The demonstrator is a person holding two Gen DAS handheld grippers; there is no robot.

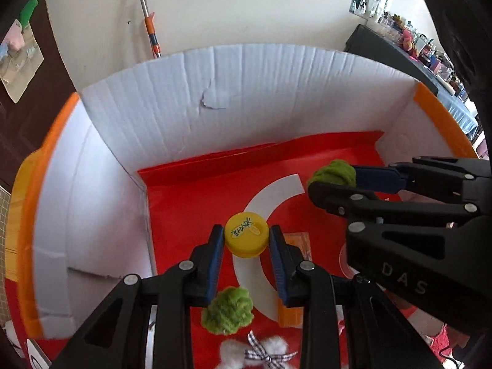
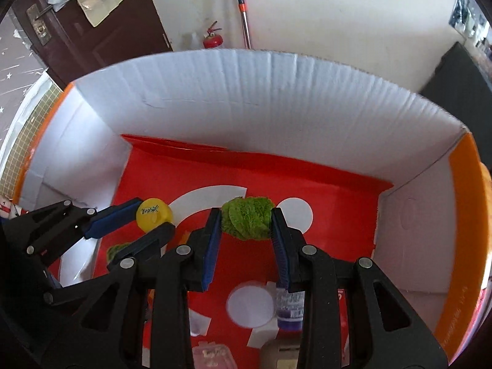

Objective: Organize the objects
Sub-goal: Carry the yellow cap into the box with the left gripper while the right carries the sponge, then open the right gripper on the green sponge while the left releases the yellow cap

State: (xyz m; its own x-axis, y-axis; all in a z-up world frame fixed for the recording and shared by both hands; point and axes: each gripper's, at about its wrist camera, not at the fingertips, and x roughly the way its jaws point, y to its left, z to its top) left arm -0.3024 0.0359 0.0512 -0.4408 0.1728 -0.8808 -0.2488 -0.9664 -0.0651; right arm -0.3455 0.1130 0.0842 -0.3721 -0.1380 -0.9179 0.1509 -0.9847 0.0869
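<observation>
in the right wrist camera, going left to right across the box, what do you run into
Left gripper shut on the yellow bottle cap → right gripper shut on the green pom-pom → white inner side wall of the box → its orange rim.

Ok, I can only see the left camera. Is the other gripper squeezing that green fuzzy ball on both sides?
Observer: Yes. In the right wrist view the right gripper has a blue pad pressed on each side of the green fuzzy ball.
Operator: What's under it?
Observer: A small bottle with a purple label lies on the red floor of the box, partly hidden by one finger.
Operator: Anything else down there?
Observer: A clear plastic piece at the bottom edge of the view; I can't tell what it is.
</observation>
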